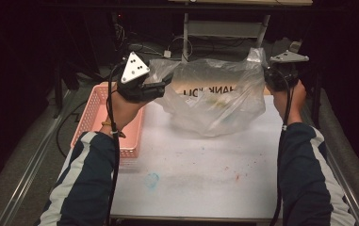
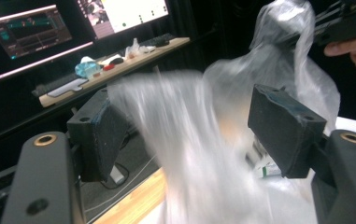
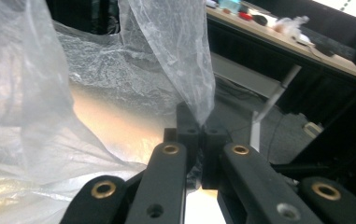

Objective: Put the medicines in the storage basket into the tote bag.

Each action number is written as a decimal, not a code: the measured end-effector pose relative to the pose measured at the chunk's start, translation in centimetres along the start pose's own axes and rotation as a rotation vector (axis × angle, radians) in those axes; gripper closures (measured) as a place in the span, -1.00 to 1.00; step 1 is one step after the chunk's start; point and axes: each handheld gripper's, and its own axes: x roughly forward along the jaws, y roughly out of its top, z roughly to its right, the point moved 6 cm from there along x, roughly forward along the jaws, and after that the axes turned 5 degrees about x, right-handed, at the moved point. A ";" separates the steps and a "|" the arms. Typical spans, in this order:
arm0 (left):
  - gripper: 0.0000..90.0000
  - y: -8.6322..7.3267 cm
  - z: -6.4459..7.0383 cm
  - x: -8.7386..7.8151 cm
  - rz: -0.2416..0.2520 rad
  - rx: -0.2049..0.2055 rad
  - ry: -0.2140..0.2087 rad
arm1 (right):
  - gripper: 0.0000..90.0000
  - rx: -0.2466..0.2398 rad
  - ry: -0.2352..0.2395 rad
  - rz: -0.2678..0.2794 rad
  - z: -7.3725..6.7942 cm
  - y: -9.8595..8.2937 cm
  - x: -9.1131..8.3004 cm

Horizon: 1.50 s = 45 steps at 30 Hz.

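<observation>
Plastic bag (image 3: pixel 96 93) pinched in right claw (image 3: pixel 202 135) (handle).

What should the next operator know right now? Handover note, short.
Right tool: shut on one top edge of the clear plastic bag, holding it up.
Left tool: jaws open, bag film blurred between them, not clamped.
Bag: hangs over the far half of the white table, bottom resting on it; something small and light-coloured shows inside, unclear what.
Pink basket: at the table's left edge, under the left hand.
Done: one side gripped.
Left: probably close the left tool on the other edge.
</observation>
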 end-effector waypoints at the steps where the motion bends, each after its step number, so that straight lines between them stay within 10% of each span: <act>1: -0.38 0.2 0.1 -0.1 0.005 0.003 0.001 | 1.00 -0.008 0.007 0.002 -0.4 0.1 0.0; 8: -0.35 0.1 0.3 -0.8 -0.003 0.032 0.009 | 1.00 -0.055 0.068 0.010 -2.8 0.5 -0.4; 10: -0.08 -0.5 0.7 -0.6 -0.035 0.074 -0.021 | 1.00 -0.069 0.067 0.011 -3.3 0.5 -0.5; 16: 0.14 -1.0 0.6 -0.6 -0.038 0.085 -0.009 | 1.00 -0.058 0.013 0.025 -1.7 1.5 -0.6; 26: -0.38 -1.1 2.2 -5.0 0.107 0.107 0.069 | 1.00 0.016 -0.080 -0.059 2.2 1.1 0.4; 29: -0.46 -2.9 3.6 -6.0 0.123 0.056 0.020 | 1.00 0.046 -0.067 -0.070 2.4 0.5 0.9; 35: -0.51 -7.6 7.8 -2.0 -0.039 0.081 -0.077 | 1.00 0.050 -0.057 -0.078 1.6 0.0 1.3; 42: -0.54 -9.1 8.5 3.8 -0.093 -0.026 -0.089 | 1.00 0.073 -0.034 -0.100 1.3 -0.7 1.4; 45: -0.27 -9.2 8.2 5.7 -0.109 -0.046 -0.080 | 1.00 0.081 -0.020 -0.105 1.2 -1.2 1.4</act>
